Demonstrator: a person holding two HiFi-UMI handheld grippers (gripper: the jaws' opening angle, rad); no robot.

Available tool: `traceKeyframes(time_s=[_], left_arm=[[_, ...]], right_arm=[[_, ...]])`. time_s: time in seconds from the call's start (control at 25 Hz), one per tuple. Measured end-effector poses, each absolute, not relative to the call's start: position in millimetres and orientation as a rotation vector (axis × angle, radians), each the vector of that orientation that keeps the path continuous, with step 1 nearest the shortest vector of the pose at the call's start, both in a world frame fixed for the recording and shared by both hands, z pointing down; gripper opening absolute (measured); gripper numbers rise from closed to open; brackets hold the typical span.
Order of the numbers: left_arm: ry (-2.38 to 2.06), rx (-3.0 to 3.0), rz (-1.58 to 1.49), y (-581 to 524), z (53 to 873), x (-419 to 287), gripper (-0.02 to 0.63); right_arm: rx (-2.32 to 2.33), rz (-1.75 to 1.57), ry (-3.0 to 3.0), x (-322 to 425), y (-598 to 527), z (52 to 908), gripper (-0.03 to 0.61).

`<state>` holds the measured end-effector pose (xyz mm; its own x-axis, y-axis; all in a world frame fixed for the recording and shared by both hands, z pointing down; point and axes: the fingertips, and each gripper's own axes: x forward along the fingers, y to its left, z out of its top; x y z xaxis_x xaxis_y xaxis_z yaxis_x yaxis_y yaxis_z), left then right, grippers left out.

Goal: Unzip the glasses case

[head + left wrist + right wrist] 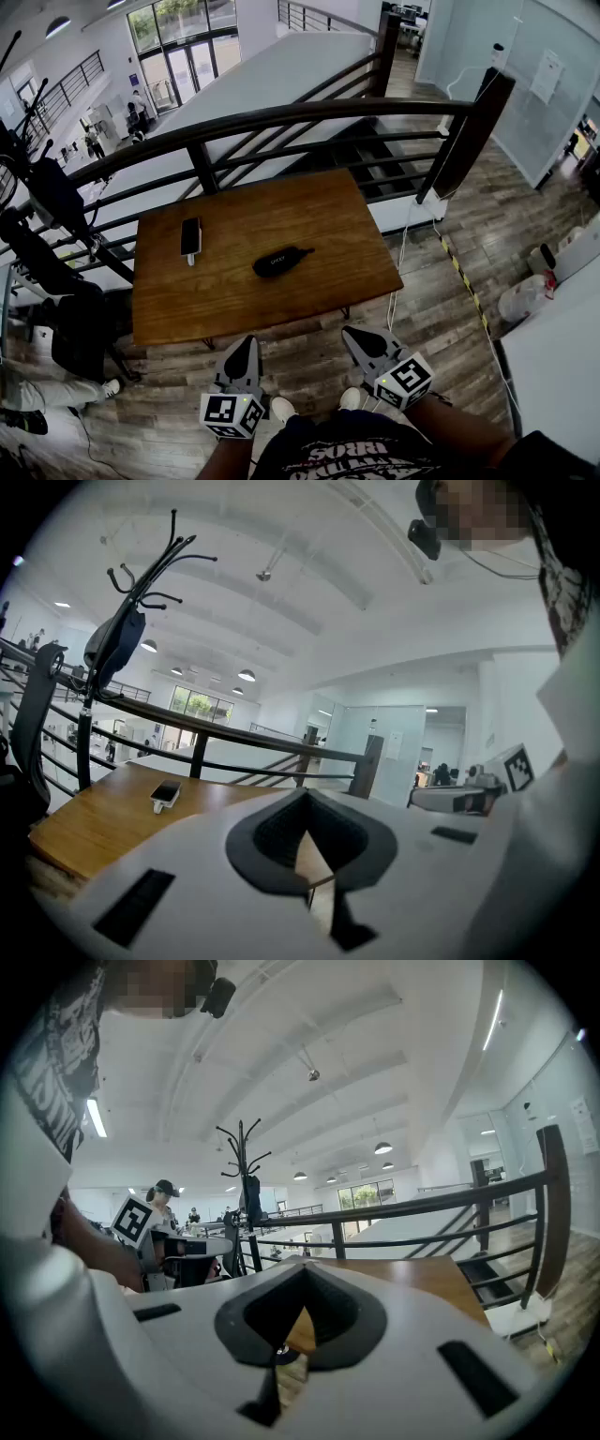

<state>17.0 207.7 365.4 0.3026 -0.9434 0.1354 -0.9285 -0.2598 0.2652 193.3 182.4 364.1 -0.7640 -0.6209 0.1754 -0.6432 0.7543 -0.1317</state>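
Note:
A black glasses case (281, 260) lies zipped near the middle of the wooden table (225, 300), its zip pull pointing right. Both grippers hang low in front of the table's near edge, well short of the case. My left gripper (241, 357) is shut and holds nothing. My right gripper (361, 341) is also shut and empty. In the left gripper view the closed jaws (302, 832) point toward the table (103, 817). The right gripper view shows closed jaws (298, 1309) with the table (412, 1277) beyond. The case is hidden behind the jaws in both gripper views.
A phone (190, 237) lies at the table's left, also seen as the phone (165, 794) in the left gripper view. A dark metal railing (281, 122) runs behind the table. A coat stand (127, 630) stands at the left. Wood floor surrounds the table.

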Motion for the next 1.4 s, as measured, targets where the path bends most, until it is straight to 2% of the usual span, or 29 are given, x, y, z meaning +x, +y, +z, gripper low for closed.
traceKeyframes(time_s=[0.76,1.4], left_arm=[[-1.714,2.265,-0.056,205,374,12,0.000],[-1.677,2.223,-0.040,178,388,-44,0.000]], right_arm=[[1.000,0.378,-2.893,189,173,370,-0.011],[0.970,0.321,-2.822,141,130,375,-0.011]])
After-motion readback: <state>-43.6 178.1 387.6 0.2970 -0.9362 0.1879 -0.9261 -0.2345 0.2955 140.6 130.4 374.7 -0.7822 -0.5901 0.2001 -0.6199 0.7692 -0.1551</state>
